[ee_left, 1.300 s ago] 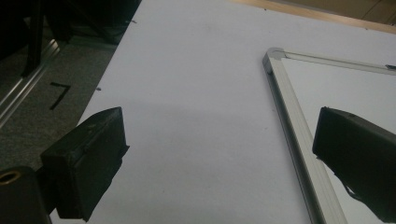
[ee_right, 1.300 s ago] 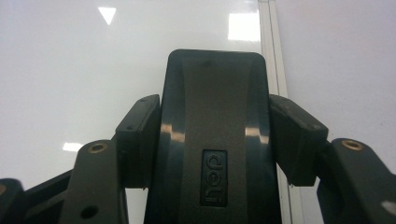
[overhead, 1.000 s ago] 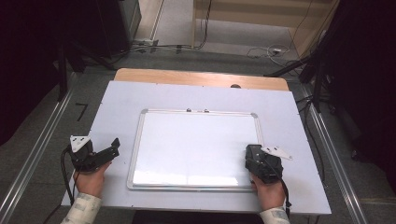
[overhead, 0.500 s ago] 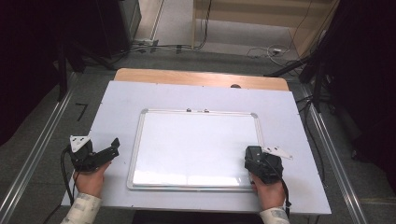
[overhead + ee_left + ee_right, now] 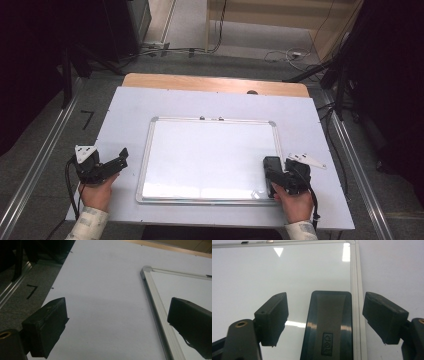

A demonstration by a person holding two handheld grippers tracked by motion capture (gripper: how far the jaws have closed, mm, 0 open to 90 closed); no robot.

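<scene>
Whiteboard [image 5: 210, 155] work is in hand: the board lies flat in the middle of the white counter [image 5: 320, 125], its surface looking clean. A black eraser [image 5: 329, 325] rests on the board's near right corner, just inside the frame. The right tool [image 5: 325, 320] straddles it; its jaws have just been opening and now stand clear of the eraser's sides, so this looks like a release. The left tool [image 5: 117, 325] waits gaping over bare counter beside the board's left edge. Next move, I judge: draw the right tool back without nudging the eraser.
</scene>
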